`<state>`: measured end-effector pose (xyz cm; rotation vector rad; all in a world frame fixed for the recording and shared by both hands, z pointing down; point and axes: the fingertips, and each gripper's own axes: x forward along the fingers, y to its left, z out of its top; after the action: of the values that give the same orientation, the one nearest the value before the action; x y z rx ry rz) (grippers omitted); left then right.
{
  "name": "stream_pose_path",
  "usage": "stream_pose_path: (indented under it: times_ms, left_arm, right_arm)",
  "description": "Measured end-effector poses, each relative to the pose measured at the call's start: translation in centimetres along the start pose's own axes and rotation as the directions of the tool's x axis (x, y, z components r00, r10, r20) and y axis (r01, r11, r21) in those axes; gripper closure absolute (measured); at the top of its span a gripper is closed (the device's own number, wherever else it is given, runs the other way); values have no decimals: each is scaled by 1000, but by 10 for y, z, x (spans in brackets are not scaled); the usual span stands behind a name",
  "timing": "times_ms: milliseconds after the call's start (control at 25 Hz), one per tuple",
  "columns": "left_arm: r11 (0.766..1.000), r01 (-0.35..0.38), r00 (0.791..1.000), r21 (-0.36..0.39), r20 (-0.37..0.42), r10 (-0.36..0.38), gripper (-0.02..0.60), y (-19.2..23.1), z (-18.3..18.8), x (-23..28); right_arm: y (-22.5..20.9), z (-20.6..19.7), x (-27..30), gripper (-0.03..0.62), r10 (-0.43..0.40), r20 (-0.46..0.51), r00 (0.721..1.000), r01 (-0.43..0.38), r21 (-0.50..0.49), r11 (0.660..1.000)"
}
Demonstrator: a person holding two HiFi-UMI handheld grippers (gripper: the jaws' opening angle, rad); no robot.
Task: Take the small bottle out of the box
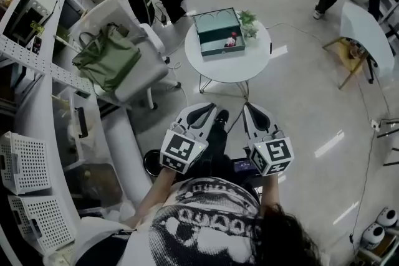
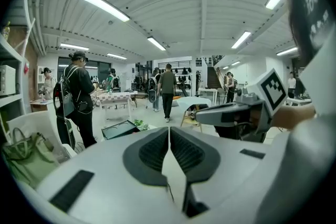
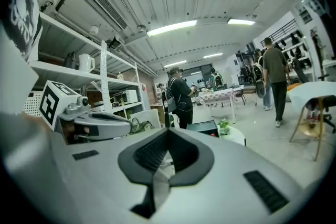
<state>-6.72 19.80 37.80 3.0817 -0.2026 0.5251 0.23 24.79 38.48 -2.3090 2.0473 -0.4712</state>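
The left gripper [image 1: 209, 108] and right gripper [image 1: 248, 108] have smooth white shells with dark ribbed pads [image 2: 152, 152] lining the jaws; each carries a white cube [image 1: 182, 151] printed with black square markers; the person wears a black-and-white printed shirt [image 1: 206, 221].

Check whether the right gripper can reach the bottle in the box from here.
Probably not yet. The right gripper sits near the person, jaws shut; the bottle lies in the open box on the table, across bare floor. Nothing blocks the way.
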Motion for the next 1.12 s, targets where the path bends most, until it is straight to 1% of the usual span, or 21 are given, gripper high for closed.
stream_pose_path:
  times_ms: [160,280,440,560,760,880,1120]
  left_arm:
    - [1000,20,1000,-11,-4,-20,563,13,-1,26]
    - [1000,20,1000,-22,-11,-21,564,31,-4,47]
    - [999,13,1000,-30,-16,-13,563,67,0,79]
    - [1000,12,1000,-29,-23,-12,563,102,9,101]
    - [1000,15,998,-23,-62,-17,563,156,9,138]
    - [999,33,997,-28,-74,-35,563,177,8,161]
    - [997,73,994,-21,-76,-75,563,206,9,196]
  right_arm:
    - [-18,-4,20,594,-8,-23,1000,8,16,1000]
    - [-29,-6,43,594,-4,-45,999,5,18,1000]
    - [-50,3,82,594,-1,-68,998,2,17,1000]
    - [-64,17,112,594,-5,-81,997,6,17,1000]
    - [-89,38,161,594,-19,-98,995,20,12,1000]
    - [-107,42,184,594,-37,-123,992,40,15,999]
    - [-133,39,222,594,-69,-170,983,76,36,996]
